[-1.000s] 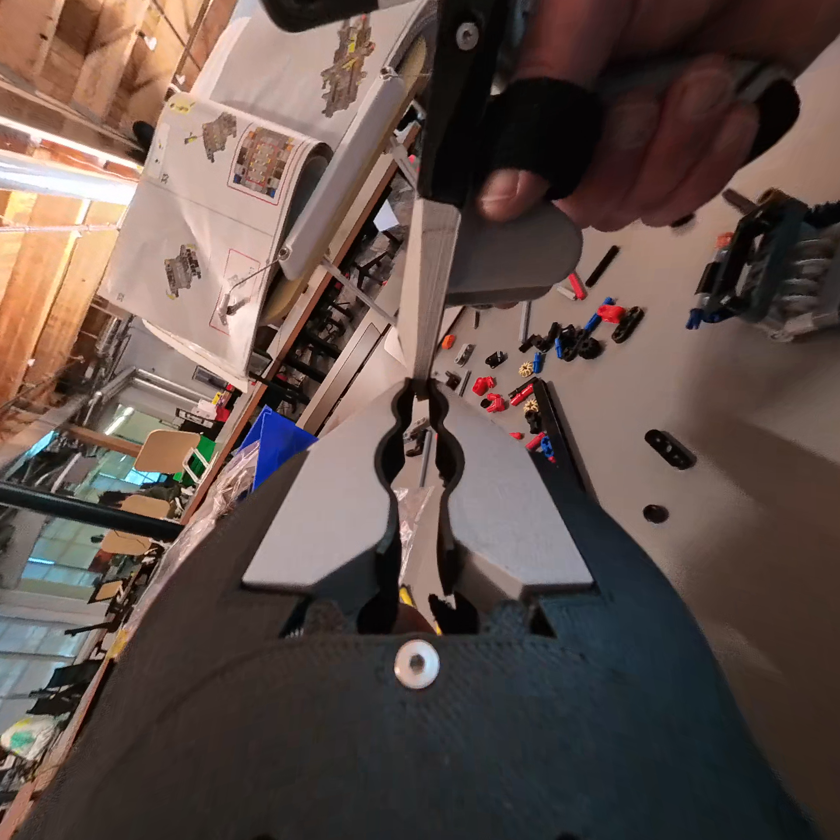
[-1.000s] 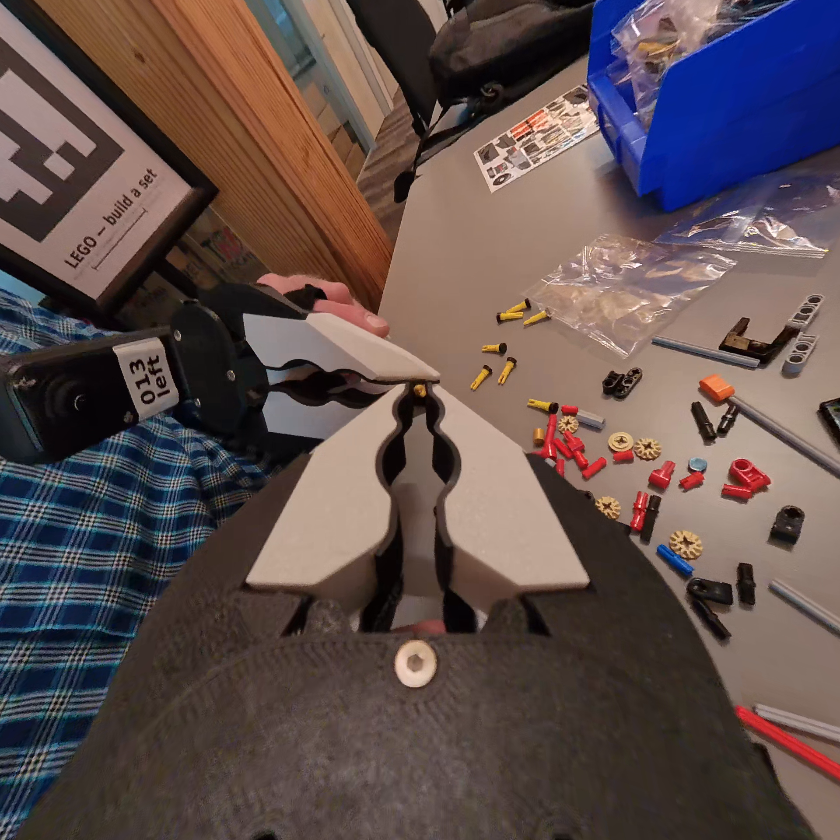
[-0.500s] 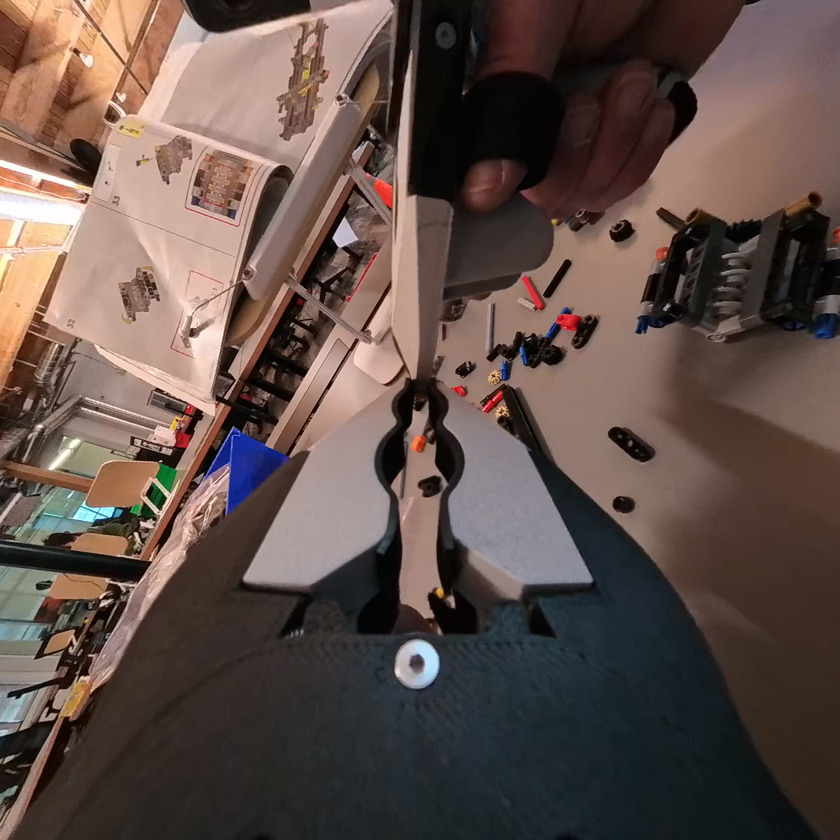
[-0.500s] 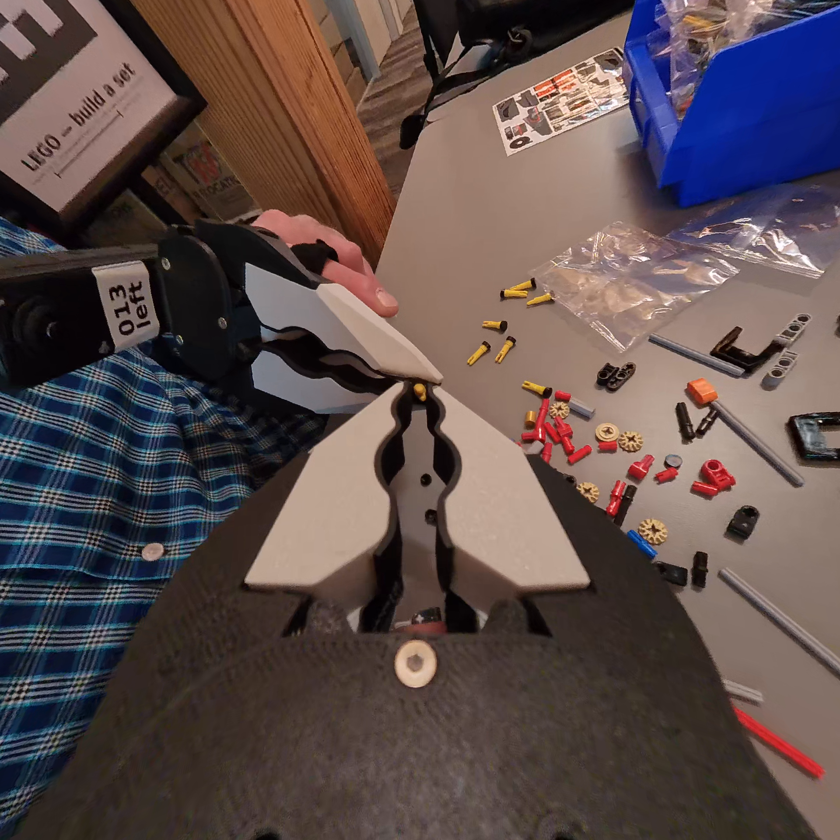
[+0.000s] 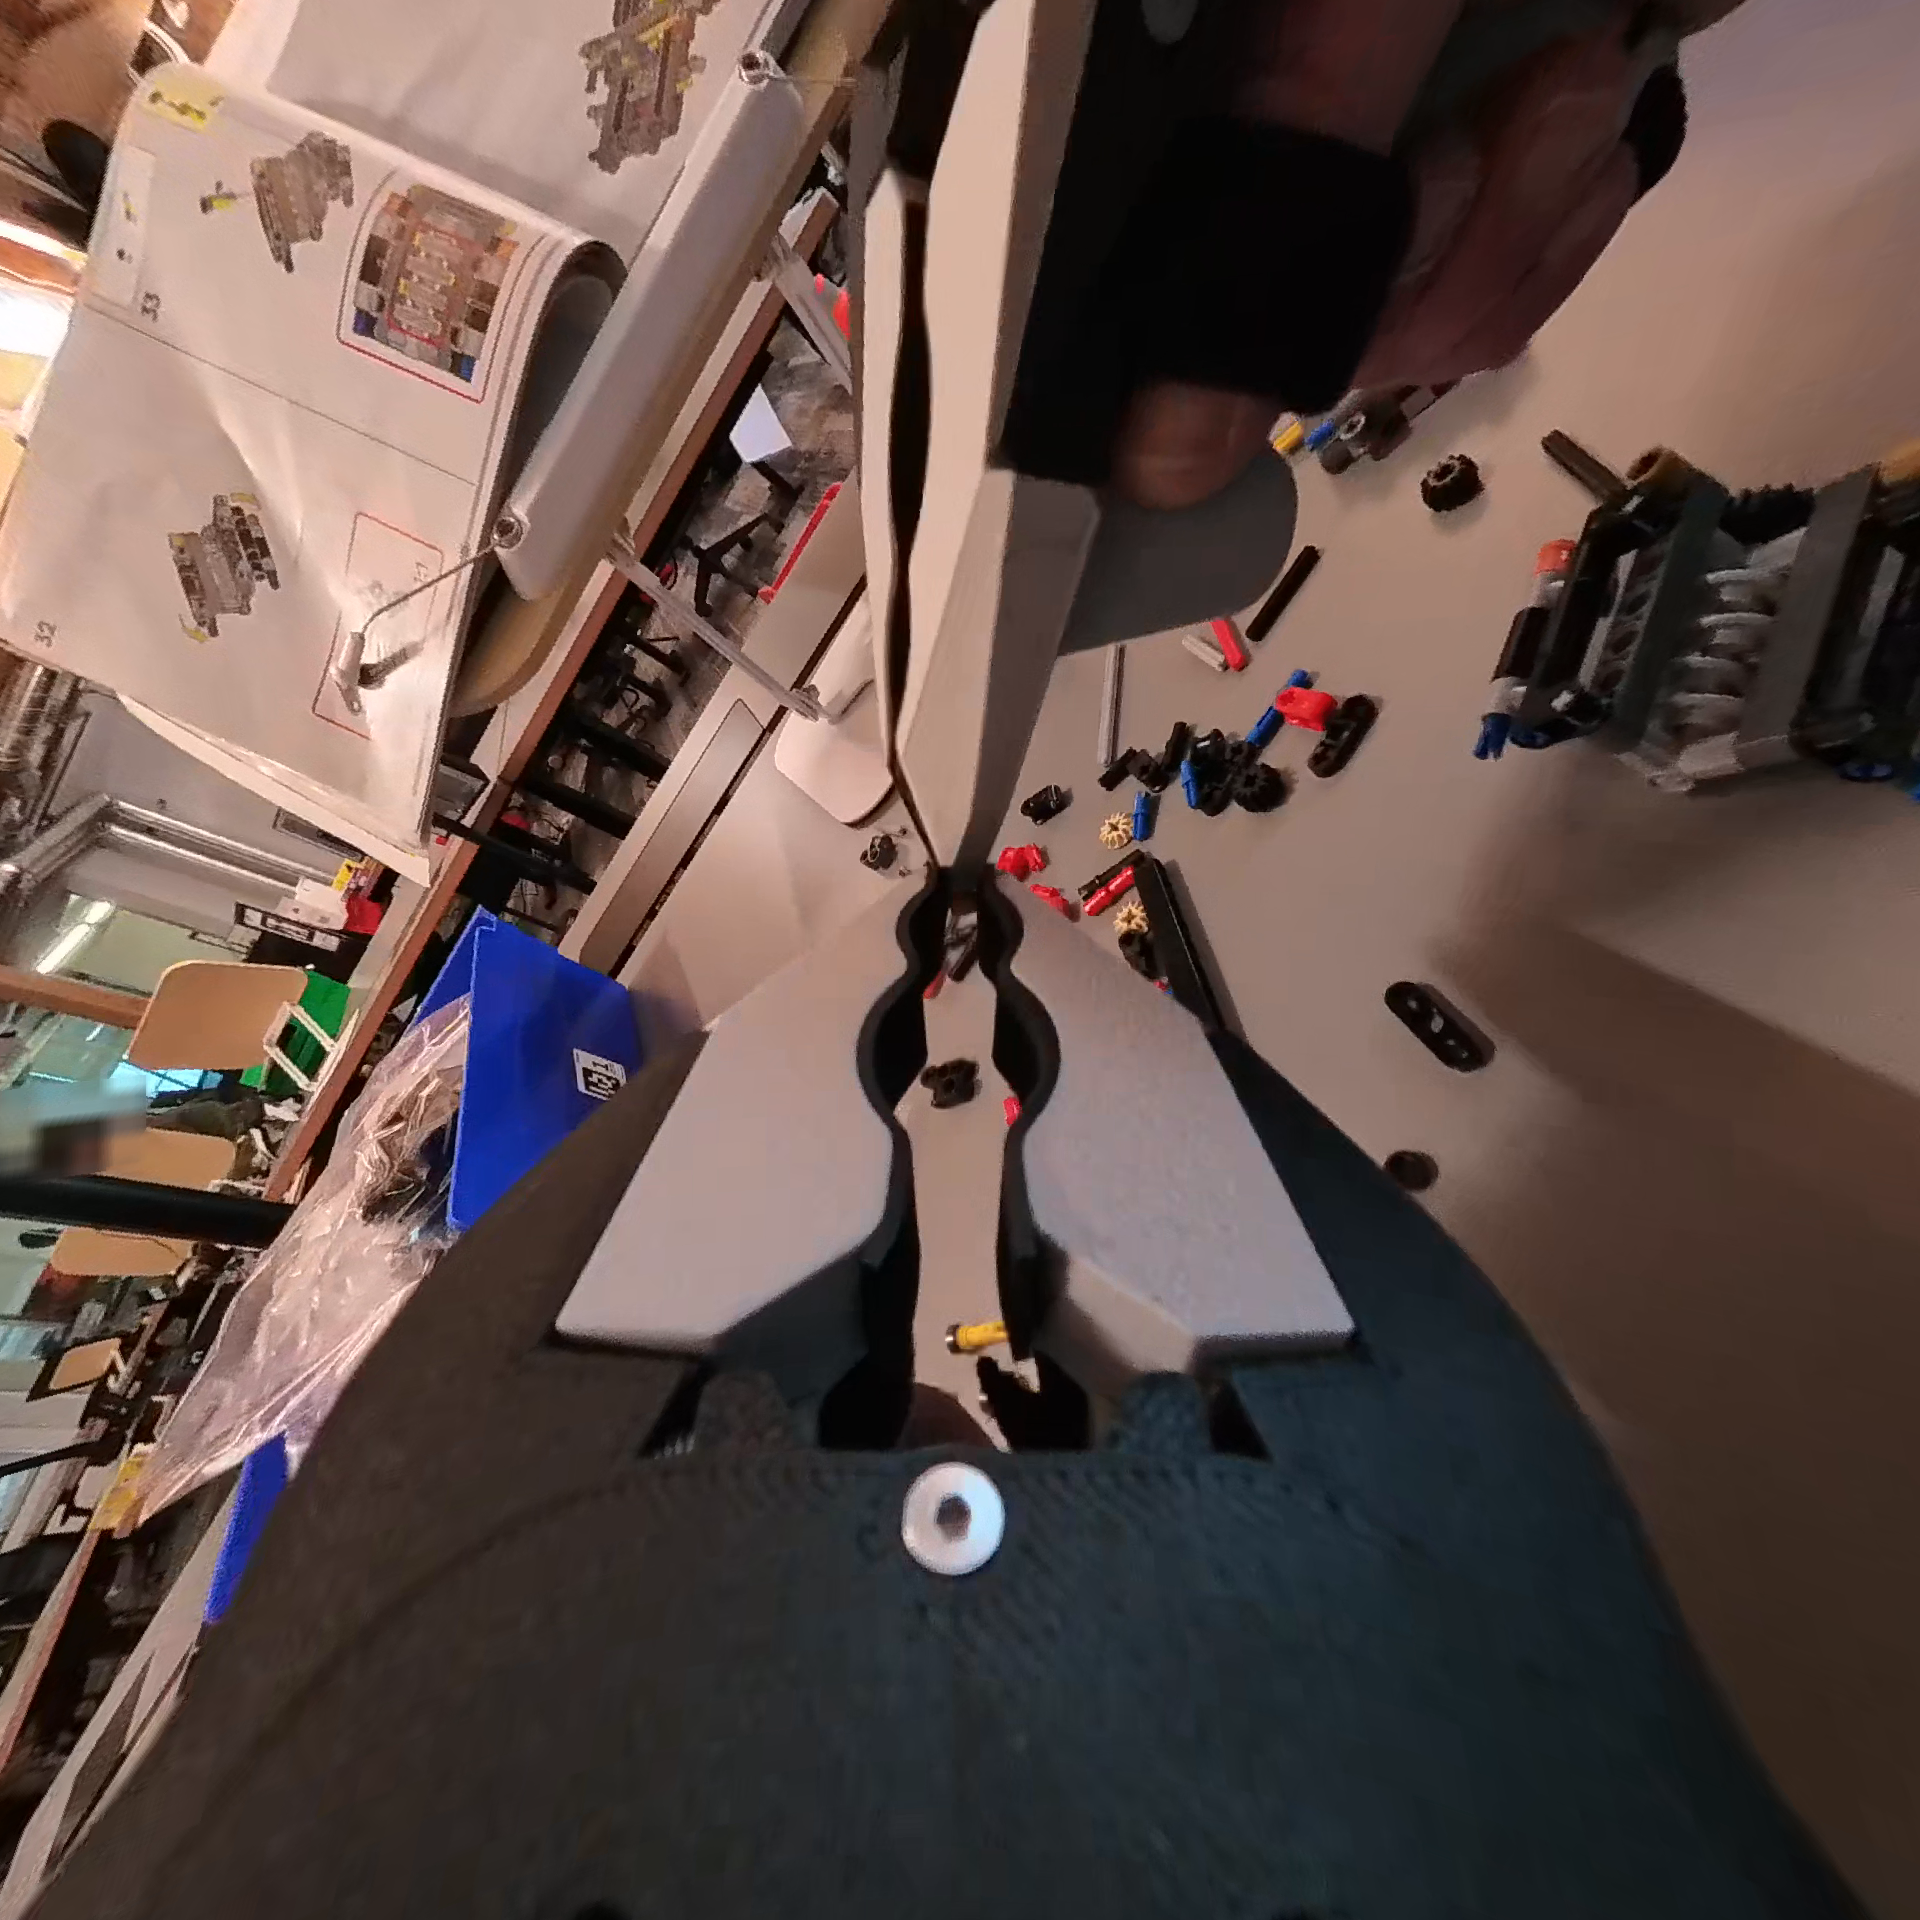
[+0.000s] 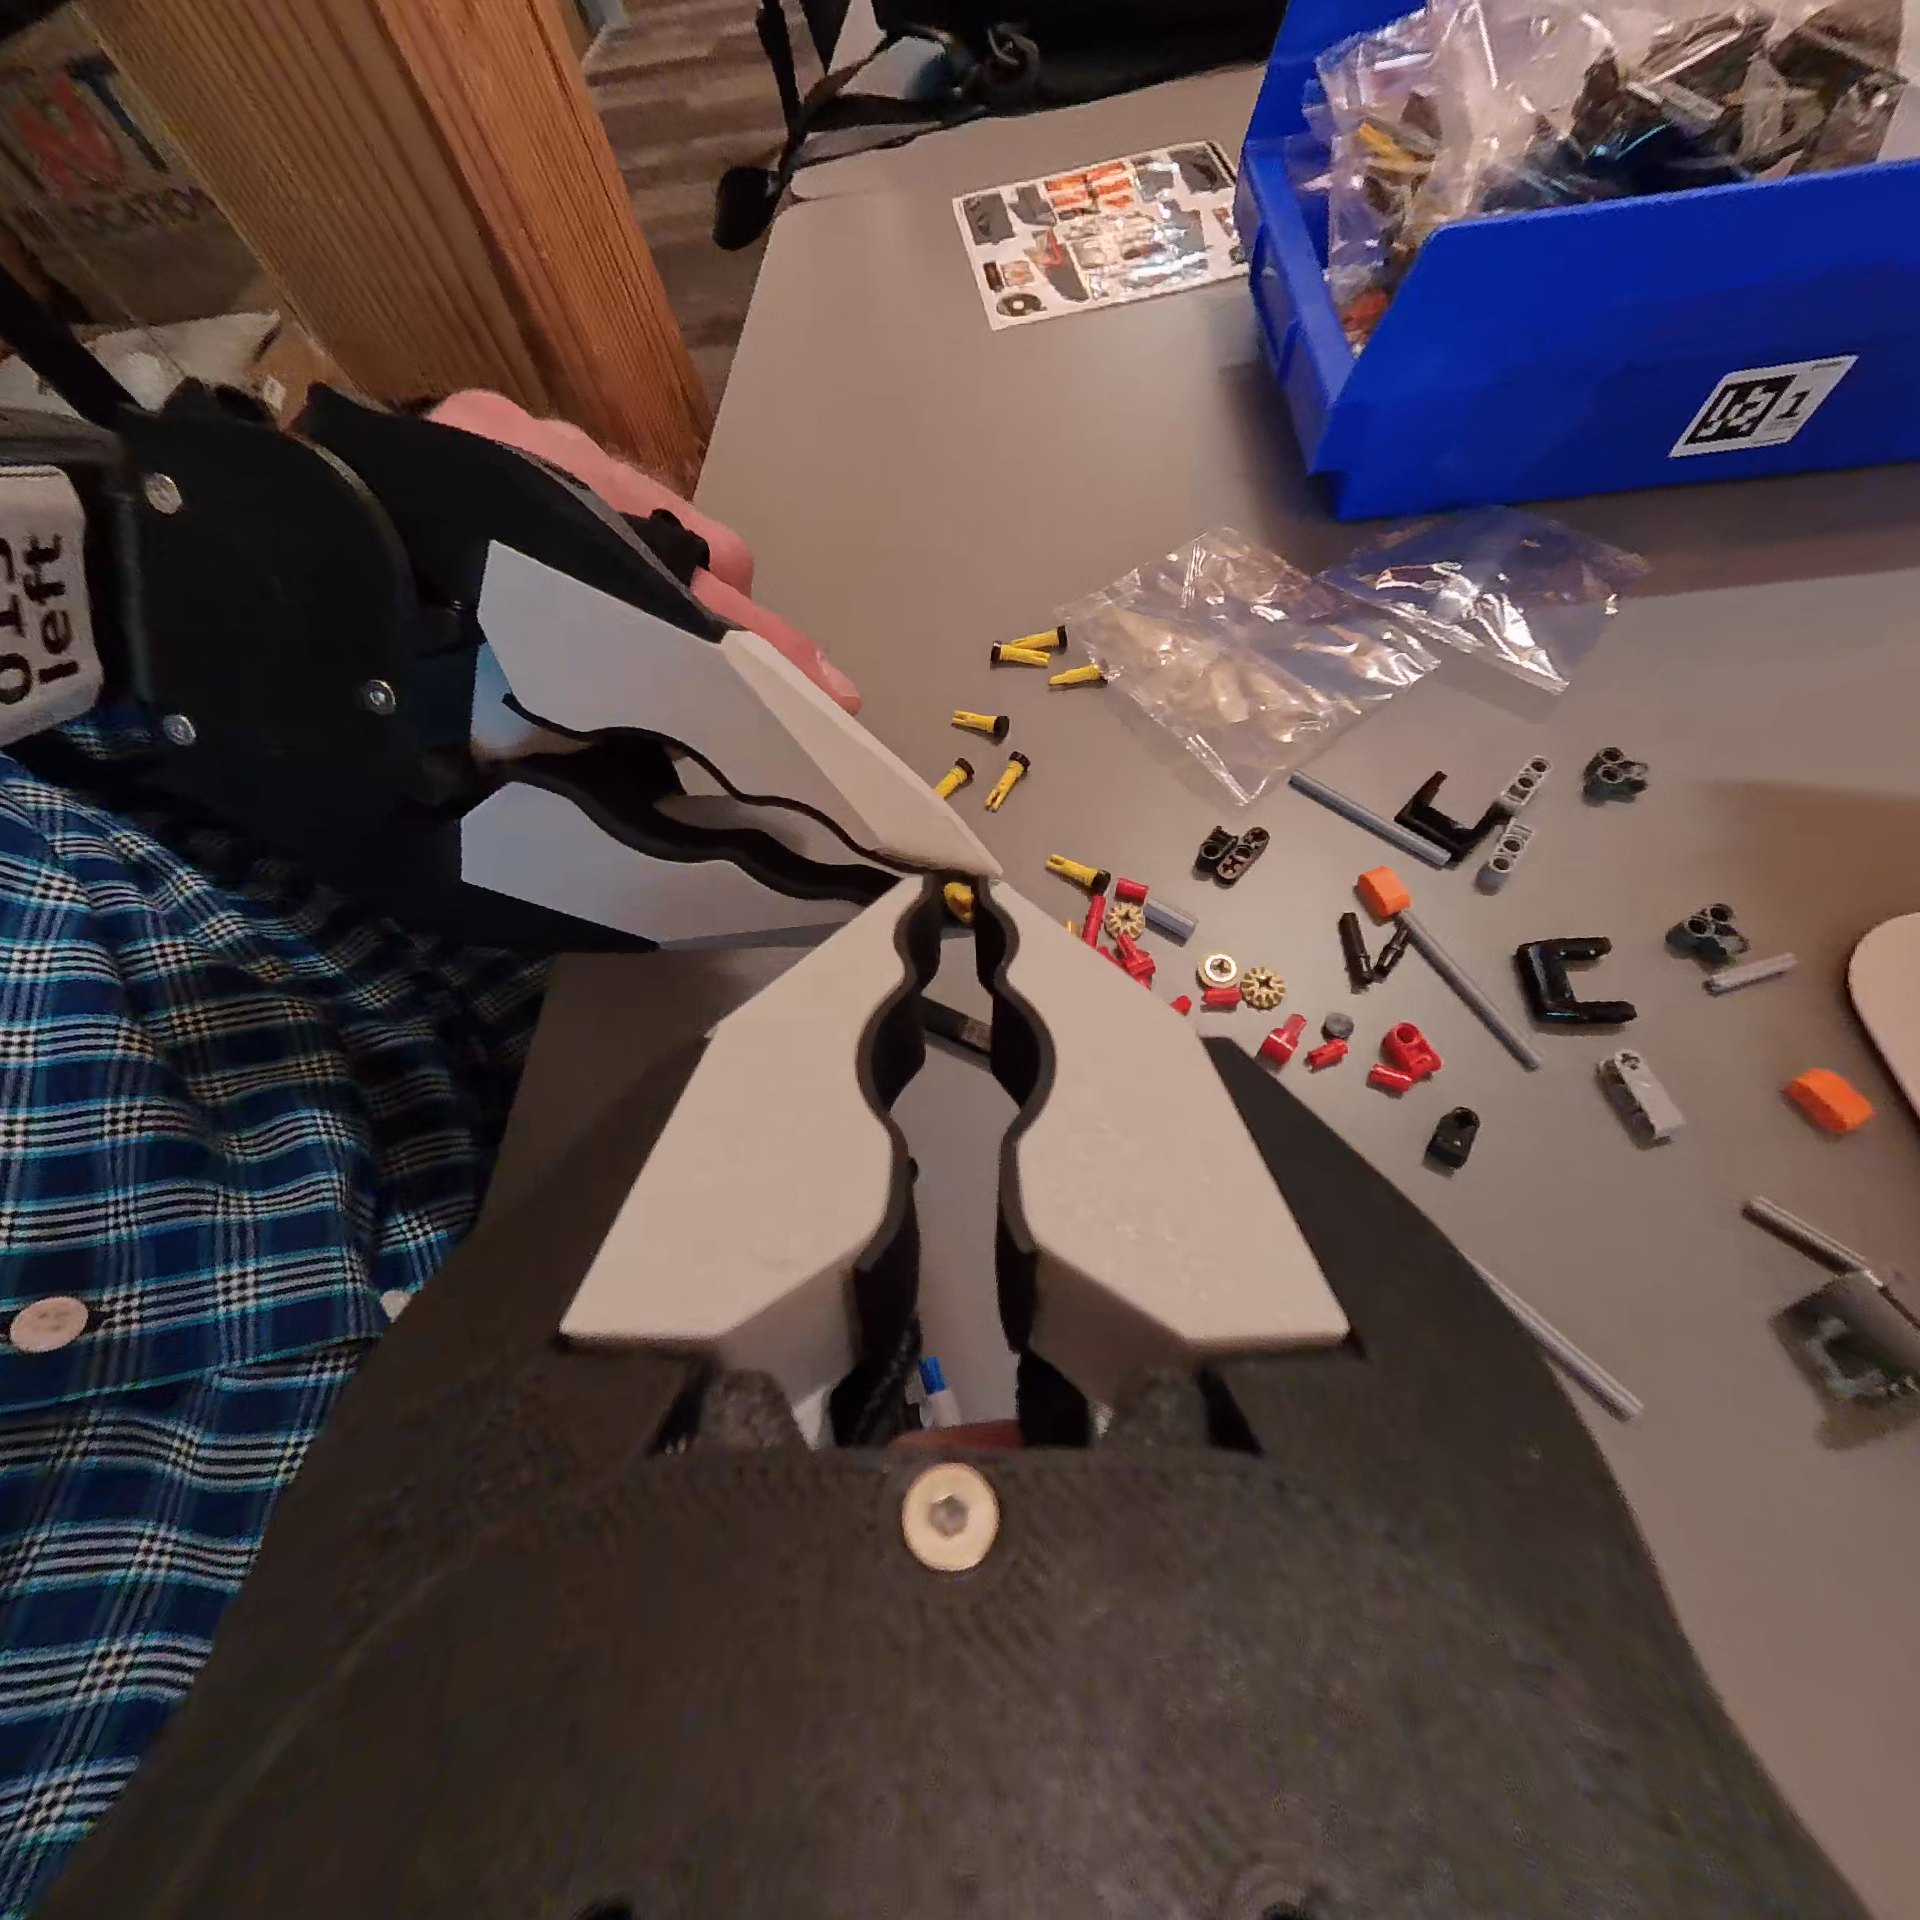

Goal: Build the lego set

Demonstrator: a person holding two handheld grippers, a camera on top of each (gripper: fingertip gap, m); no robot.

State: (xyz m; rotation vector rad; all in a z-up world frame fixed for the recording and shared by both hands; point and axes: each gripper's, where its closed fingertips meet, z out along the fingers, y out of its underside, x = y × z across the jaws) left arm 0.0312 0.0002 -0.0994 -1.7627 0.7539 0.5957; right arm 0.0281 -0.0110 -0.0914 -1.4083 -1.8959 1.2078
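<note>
Above a grey tabletop, the right gripper pinches a small yellow plastic pin between its nearly closed grey fingertips. The left gripper comes in from the side, its tips pressed together and meeting the right one's tips at a right angle; whether it also grips the pin cannot be told. In the left wrist view the right gripper hangs down from above, a bare hand in a black finger strap wrapped round its handle.

Compared with half a second ago, both grippers have kept their tip-to-tip hold (the pin unchanged), while the table behind has shifted across both views.

Loose red, black, blue and tan pieces lie scattered beyond, near a half-built grey-and-black model, a blue plastic bin and an open instruction booklet.
</note>
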